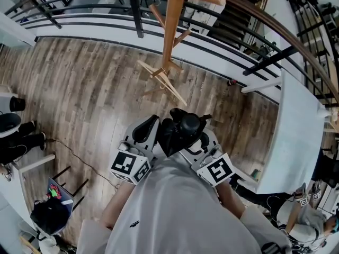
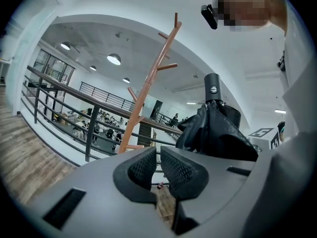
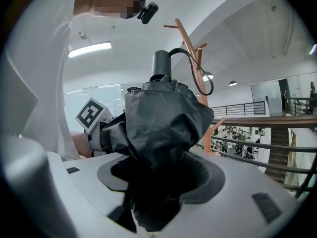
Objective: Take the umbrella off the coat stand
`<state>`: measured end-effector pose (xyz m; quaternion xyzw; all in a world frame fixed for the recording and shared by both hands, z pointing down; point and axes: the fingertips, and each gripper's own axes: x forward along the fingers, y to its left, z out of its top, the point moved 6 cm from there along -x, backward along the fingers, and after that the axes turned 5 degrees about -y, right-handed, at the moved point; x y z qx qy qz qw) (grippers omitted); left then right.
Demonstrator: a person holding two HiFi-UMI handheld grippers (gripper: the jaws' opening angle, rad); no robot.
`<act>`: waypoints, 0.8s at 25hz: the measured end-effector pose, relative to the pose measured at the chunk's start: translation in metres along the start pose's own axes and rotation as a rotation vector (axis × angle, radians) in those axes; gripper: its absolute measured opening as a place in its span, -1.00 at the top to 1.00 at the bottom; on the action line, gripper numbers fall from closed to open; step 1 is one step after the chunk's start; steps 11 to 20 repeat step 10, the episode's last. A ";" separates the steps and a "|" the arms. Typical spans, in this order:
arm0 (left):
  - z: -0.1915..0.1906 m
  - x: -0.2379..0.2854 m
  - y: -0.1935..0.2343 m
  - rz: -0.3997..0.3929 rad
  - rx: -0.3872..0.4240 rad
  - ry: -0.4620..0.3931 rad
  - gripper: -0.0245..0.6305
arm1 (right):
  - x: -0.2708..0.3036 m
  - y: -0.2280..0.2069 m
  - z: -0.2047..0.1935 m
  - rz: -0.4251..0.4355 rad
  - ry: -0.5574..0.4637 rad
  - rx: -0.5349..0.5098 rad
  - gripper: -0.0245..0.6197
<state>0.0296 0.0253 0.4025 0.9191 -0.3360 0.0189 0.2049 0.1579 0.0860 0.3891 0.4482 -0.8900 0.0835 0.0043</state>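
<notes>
The person holds both grippers side by side, close before the chest, forearms tucked in under the white shirt (image 1: 175,210), and both tools point forward and a little downward. The left gripper (image 2: 158,168) has its jaws drawn together but for a thin slit, and nothing sits between them. The right gripper (image 3: 157,175) has its jaws spread wide and pressed on the bunched black canopy of the folded umbrella (image 3: 161,118), which fills the gap between them. Each gripper carries a marker cube (image 1: 130,165) with black-and-white square patterns rather than letters; a small round emblem (image 2: 213,89) on the umbrella's handle is too small to read. The umbrella's long axis stands nearly upright in the right gripper view, with the black handle (image 3: 161,63) at the top, a cord loop (image 3: 200,78) hanging from it, and the canopy end down in the jaws. It is off the wooden coat stand (image 1: 168,36), which stands well apart ahead on the plank floor (image 1: 95,89), near the railing (image 1: 106,15)
</notes>
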 end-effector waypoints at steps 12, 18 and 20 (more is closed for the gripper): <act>0.004 0.003 0.000 -0.003 -0.004 0.000 0.80 | -0.002 -0.004 0.000 -0.005 0.033 -0.005 0.04; 0.004 0.003 0.000 -0.003 -0.004 0.000 0.80 | -0.002 -0.004 0.000 -0.005 0.033 -0.005 0.04; 0.004 0.003 0.000 -0.003 -0.004 0.000 0.80 | -0.002 -0.004 0.000 -0.005 0.033 -0.005 0.04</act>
